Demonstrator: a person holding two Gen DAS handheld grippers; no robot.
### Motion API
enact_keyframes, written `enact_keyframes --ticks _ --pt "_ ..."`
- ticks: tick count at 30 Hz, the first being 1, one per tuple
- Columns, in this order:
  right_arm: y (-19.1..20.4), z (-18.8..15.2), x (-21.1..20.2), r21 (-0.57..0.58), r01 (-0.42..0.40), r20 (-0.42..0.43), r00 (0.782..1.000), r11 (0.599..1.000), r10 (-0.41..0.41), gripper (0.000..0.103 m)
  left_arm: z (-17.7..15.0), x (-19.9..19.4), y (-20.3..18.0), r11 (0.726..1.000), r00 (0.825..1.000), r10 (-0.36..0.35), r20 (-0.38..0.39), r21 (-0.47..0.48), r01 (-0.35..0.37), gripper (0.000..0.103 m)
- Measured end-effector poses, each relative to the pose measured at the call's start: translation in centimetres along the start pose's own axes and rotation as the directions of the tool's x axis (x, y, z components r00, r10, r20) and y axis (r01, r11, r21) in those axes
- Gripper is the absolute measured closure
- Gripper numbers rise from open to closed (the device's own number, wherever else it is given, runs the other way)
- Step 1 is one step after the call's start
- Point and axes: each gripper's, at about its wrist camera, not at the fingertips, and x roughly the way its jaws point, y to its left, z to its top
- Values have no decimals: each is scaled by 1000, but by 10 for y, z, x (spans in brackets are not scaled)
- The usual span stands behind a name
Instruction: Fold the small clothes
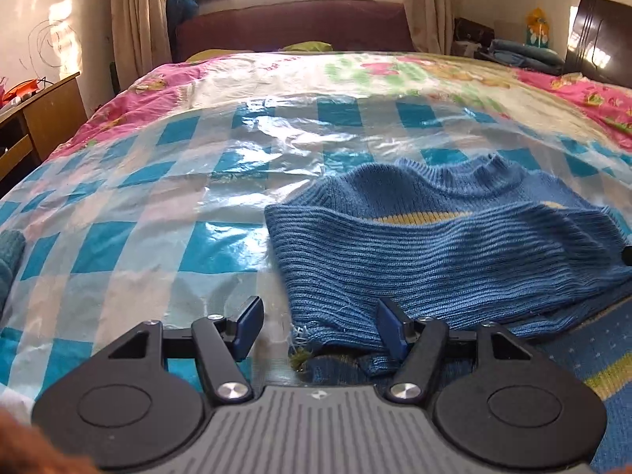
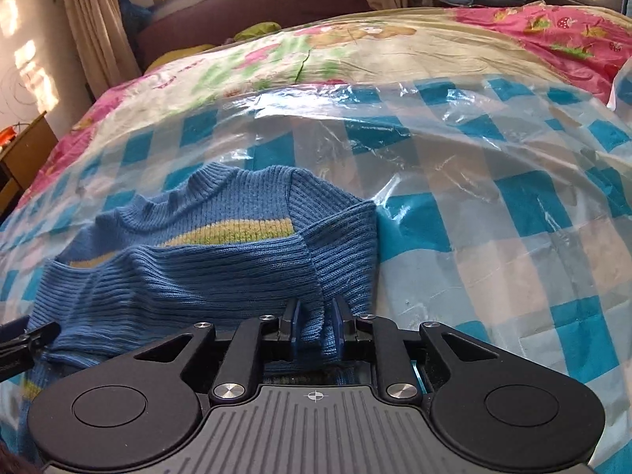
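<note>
A small blue ribbed sweater (image 1: 434, 245) with a yellow stripe lies partly folded on a checked plastic sheet (image 1: 158, 205) over the bed. My left gripper (image 1: 318, 312) stands open at the sweater's near left edge. Its right finger is over the knit and its left finger over the plastic, and neither pad presses the cloth. In the right wrist view, my right gripper (image 2: 316, 316) is narrowly shut on a raised fold of the sweater (image 2: 177, 272) near its right side, and knit fills the gap between the pads. The left gripper's finger (image 2: 23, 339) shows at the left edge of that view.
A pink flowered quilt (image 2: 553, 27) covers the bed beyond the plastic sheet (image 2: 493, 217). A dark red headboard (image 1: 292, 23) and a window stand at the far end. A wooden desk (image 1: 43, 114) is at the left. Folded dark clothes (image 1: 525, 53) lie at the far right.
</note>
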Motion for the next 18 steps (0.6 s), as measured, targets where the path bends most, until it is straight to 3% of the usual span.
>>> enact_keyframes --ticks 6,10,13,18 --pt "20 9 -14 -80 -21 94 995 997 28 82 10 -5 4 1000 998 10 58 -20 -9 36" --pt "30 15 0 -109 -36 80 996 993 44 82 24 8 7 1000 997 28 69 -17 -27 36" --pt "32 13 22 -152 8 27 1000 988 -4 81 25 33 16 999 999 31 -11 -44 -32 36" --pt "21 11 25 -102 -7 13 1000 995 8 81 22 30 25 996 1000 15 -3 -89 -15 34"
